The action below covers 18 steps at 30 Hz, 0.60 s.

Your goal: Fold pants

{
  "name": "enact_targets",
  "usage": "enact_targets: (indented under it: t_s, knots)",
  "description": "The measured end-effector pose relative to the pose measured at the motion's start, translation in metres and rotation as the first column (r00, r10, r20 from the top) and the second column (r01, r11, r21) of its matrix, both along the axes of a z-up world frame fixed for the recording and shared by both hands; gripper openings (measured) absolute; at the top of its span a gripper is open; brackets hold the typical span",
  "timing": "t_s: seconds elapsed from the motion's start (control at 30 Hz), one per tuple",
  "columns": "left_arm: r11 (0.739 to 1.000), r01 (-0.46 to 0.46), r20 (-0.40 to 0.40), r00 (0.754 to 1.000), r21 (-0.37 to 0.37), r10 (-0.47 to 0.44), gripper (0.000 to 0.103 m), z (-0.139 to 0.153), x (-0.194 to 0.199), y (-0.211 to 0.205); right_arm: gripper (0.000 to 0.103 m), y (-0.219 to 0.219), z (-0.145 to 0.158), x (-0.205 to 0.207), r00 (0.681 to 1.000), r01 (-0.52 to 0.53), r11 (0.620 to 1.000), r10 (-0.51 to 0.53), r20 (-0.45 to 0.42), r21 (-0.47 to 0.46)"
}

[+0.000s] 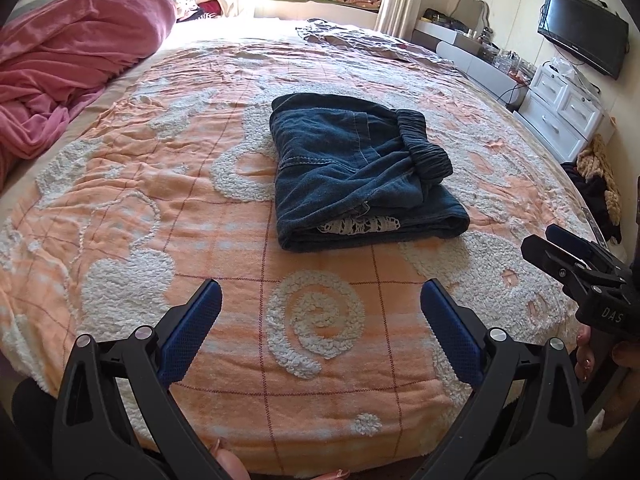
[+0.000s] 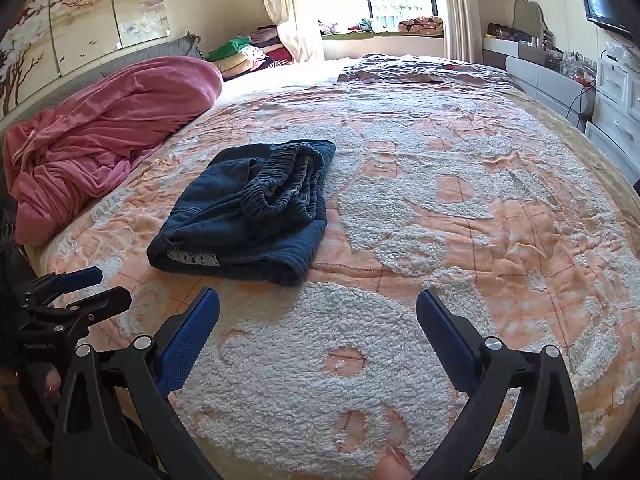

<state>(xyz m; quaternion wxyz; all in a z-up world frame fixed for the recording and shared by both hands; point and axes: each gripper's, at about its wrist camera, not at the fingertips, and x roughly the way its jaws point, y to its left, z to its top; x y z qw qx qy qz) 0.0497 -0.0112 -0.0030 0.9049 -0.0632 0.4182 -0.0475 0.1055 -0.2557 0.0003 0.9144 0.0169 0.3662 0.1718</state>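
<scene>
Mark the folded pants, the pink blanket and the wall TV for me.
pants (image 1: 344,168), left wrist view, on the top denim layer.
pink blanket (image 2: 120,120), right wrist view, on the middle of the heap.
TV (image 1: 584,30), left wrist view, on the screen.

- Pants (image 1: 360,172): dark blue denim, folded into a compact rectangular bundle, lying flat.
- Elastic waistband (image 1: 426,146): gathered, bunched on top of the bundle.
- White lace trim (image 1: 360,225): visible between the layers at the fold edge nearest the tongs.
- Position: ahead of both tongs, untouched.
</scene>
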Motion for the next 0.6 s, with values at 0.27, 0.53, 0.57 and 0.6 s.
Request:
enact_targets:
  t_s: [0.27, 0.53, 0.57, 0.6]
  knots:
    - [1.000, 0.005, -0.003, 1.000, 0.000, -0.005, 0.094, 0.0003, 0.0001, 0.0000, 0.098, 0.0002, 0.0001, -0.0004, 1.000, 0.000, 1.000, 0.000, 0.000, -0.007]
    - [1.000, -0.003, -0.008, 1.000, 0.001, 0.003, 0.094, 0.0013, -0.0012, 0.0005, 0.098, 0.0005, -0.0006, 0.0000, 1.000, -0.002, 1.000, 0.002, -0.003, -0.006]
    - [1.000, -0.005, -0.009, 1.000, 0.004, 0.005, 0.094, 0.0011, -0.0013, 0.0005, 0.098, 0.0005, -0.0007, 0.0002, 1.000, 0.000, 1.000, 0.000, -0.003, -0.008]
    - [1.000, -0.004, -0.011, 1.000, 0.005, 0.004, 0.094, 0.0005, -0.0012, 0.0003, 0.098, 0.0007, -0.0010, -0.0002, 1.000, 0.002, 1.000, -0.002, -0.003, -0.010]
